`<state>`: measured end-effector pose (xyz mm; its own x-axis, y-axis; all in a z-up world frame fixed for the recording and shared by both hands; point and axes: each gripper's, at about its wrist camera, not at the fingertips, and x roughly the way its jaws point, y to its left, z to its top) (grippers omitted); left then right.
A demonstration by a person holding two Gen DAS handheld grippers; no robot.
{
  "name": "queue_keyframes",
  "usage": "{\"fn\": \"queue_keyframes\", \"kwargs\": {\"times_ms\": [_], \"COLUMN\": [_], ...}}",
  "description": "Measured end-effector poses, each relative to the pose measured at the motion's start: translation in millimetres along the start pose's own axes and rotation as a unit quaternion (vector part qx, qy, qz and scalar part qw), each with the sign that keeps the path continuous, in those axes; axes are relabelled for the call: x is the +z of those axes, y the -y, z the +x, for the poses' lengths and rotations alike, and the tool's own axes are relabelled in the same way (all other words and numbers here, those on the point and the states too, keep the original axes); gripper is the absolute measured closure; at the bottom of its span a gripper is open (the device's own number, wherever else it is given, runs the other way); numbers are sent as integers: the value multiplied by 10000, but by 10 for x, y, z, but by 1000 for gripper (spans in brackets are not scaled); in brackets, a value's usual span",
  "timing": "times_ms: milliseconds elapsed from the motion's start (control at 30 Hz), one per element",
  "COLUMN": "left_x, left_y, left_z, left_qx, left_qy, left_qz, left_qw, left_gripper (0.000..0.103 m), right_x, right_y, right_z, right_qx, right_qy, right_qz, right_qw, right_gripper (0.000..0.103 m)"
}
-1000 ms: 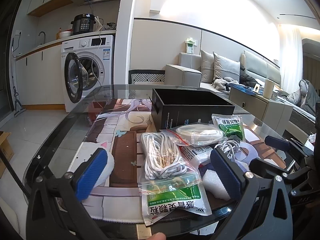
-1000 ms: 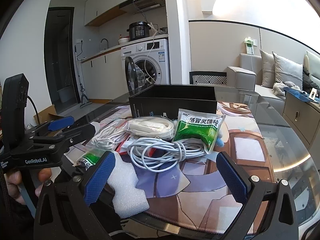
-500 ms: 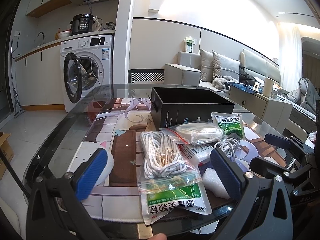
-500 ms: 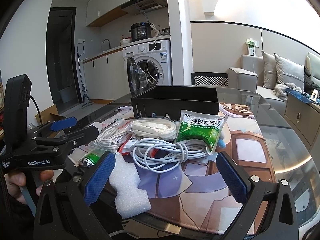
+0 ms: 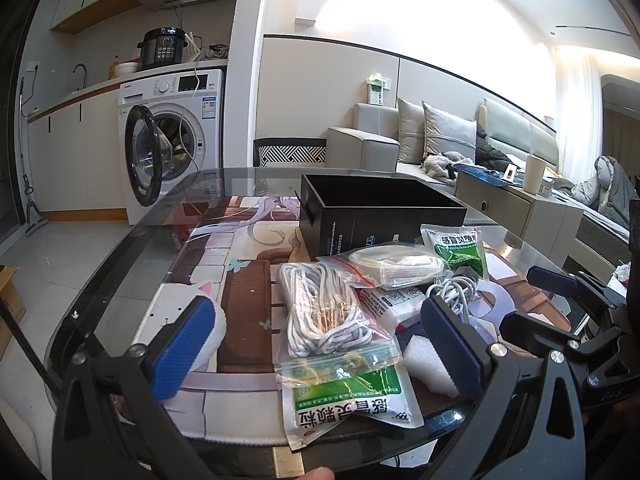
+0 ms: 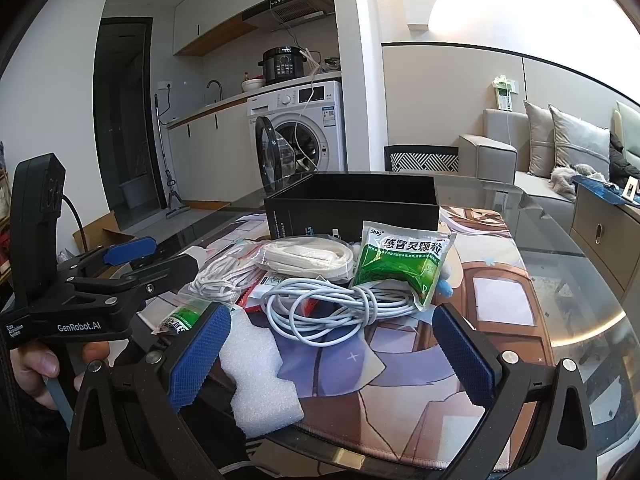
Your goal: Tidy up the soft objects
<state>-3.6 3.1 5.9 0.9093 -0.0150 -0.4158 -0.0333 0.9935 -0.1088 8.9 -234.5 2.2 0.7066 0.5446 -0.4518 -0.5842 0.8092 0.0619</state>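
Observation:
A pile of soft items lies on the printed mat in front of an open black box [image 5: 380, 208] [image 6: 352, 204]. It holds a bagged white rope [image 5: 324, 308], a green medicine sachet [image 5: 348, 396], a second green sachet [image 6: 400, 264] [image 5: 460, 248], a bagged cream band [image 6: 308, 256] [image 5: 392, 260], a loose white cable coil [image 6: 332, 308] and a white foam piece [image 6: 256, 376] [image 5: 428, 364]. My left gripper [image 5: 316, 352] is open, just short of the nearest sachet. My right gripper [image 6: 332, 356] is open, with the foam beside its left finger.
The glass table [image 6: 580, 272] has a rounded edge close to me. A washing machine [image 5: 176, 136] with its door open stands beyond the table at the left. A sofa [image 5: 440, 140] and a low cabinet [image 5: 516, 204] are at the right.
Both views have shifted very slightly. The objects and both open grippers stay as they were.

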Motion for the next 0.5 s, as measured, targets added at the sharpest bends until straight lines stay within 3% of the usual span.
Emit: {"fn": "queue_keyframes", "kwargs": {"times_ms": [500], "left_x": [1], "left_y": [-29], "left_z": [-13], "left_qx": [45], "left_qy": [-9], "left_qz": [102], "left_qw": [9999], "left_gripper": [0], "right_x": [-36], "right_y": [-20], "right_z": [63], "right_qx": [66], "right_qy": [-227], "right_qz": [-39], "right_qw": [9997], "right_gripper": [0]}}
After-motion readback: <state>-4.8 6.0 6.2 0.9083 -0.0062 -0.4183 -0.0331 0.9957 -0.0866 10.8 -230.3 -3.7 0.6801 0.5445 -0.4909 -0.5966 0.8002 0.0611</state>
